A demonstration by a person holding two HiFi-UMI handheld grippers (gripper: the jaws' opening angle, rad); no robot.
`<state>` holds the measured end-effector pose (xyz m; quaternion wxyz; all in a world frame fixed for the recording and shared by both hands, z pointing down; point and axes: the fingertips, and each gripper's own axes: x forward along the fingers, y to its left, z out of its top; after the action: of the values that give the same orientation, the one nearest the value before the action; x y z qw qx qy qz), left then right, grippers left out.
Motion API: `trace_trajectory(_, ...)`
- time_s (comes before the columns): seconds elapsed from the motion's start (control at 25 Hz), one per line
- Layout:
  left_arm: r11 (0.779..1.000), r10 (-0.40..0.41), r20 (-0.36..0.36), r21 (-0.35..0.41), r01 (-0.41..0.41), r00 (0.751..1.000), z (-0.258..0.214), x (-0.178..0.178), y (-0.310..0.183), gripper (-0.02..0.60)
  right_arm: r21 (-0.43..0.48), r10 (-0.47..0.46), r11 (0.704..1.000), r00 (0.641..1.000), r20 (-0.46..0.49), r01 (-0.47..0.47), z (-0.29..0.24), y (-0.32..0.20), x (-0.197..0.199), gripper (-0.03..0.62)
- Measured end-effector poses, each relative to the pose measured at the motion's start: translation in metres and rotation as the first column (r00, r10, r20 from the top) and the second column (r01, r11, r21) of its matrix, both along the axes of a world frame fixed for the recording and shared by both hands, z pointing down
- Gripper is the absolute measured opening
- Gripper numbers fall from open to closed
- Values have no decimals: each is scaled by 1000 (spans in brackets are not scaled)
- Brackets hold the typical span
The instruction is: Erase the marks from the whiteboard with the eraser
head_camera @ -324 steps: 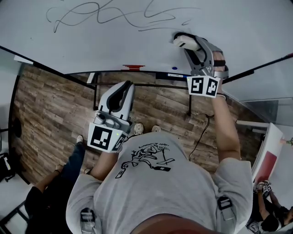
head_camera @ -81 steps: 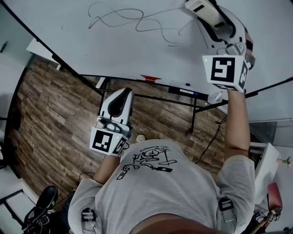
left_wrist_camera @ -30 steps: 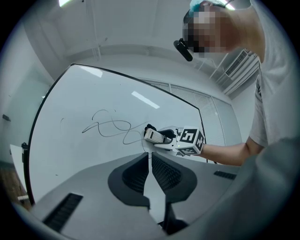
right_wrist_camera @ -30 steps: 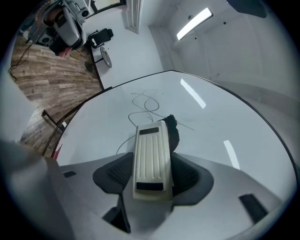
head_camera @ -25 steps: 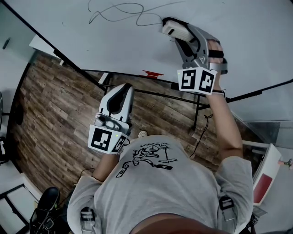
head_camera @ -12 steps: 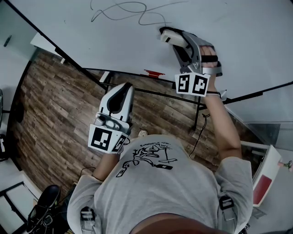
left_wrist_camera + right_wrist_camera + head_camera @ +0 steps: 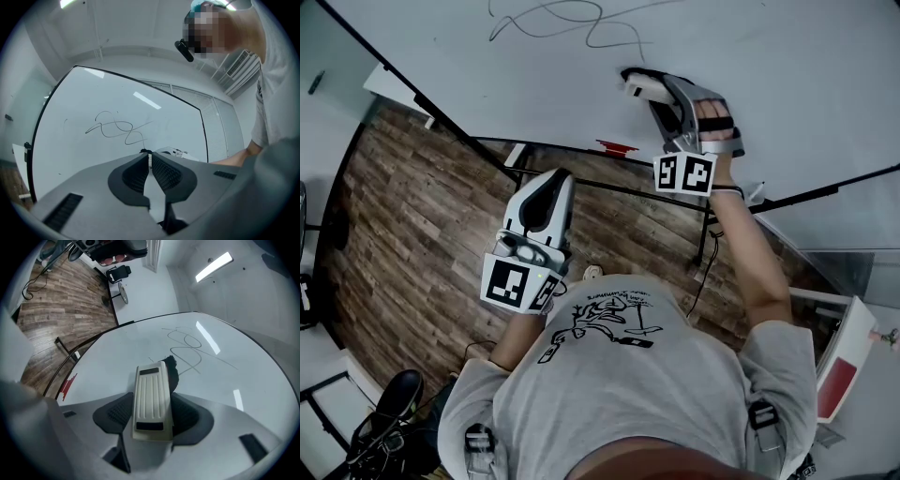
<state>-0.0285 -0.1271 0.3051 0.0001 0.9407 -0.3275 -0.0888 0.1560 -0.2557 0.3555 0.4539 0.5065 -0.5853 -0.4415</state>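
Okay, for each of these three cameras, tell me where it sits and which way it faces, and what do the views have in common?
Head view: on the person's head, looking steeply down at the whiteboard and floor; shows the shirt, left gripper and right gripper.
Left gripper view: rides that gripper, facing the scribble past shut, empty jaws; a sleeve shows at right.
Right gripper view: rides that gripper, facing the board along jaws shut on the eraser.
Shared: all three show the scribble.
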Motion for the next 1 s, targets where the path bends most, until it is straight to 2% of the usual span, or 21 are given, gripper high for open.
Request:
trace_trajectory(0.16,1000,6,-4,2,-6,1000,-2,1,4,37,-44,6,999,1000,4,-6,0,2,-1,261)
trace_trajectory(0.28,1000,6,-6,4,-6,1000,-4,1,6,37,-80,-5,997,998,59,10,-9,10,-4,262)
trace_trajectory(0.52,1000,0,-11,-1,0,1000,-3,-4,-8,37,5,-40,999,987,155,39,-71,20,-11,262)
trace_trajectory(0.68,1000,1,-10,5,-1,1000,-4,0,-1,37,74,-33,997,973,227,17,-125,35,6,262)
trace_trajectory(0.84,1000,-2,-12,5,2,1000,-3,-1,-7,37,147,-21,989,965,263,-18,-174,33,26,262)
trace_trajectory(1.0,1000,-4,-14,5,4,1000,-4,-2,-12,37,193,-46,981,954,297,-13,-212,31,33,261)
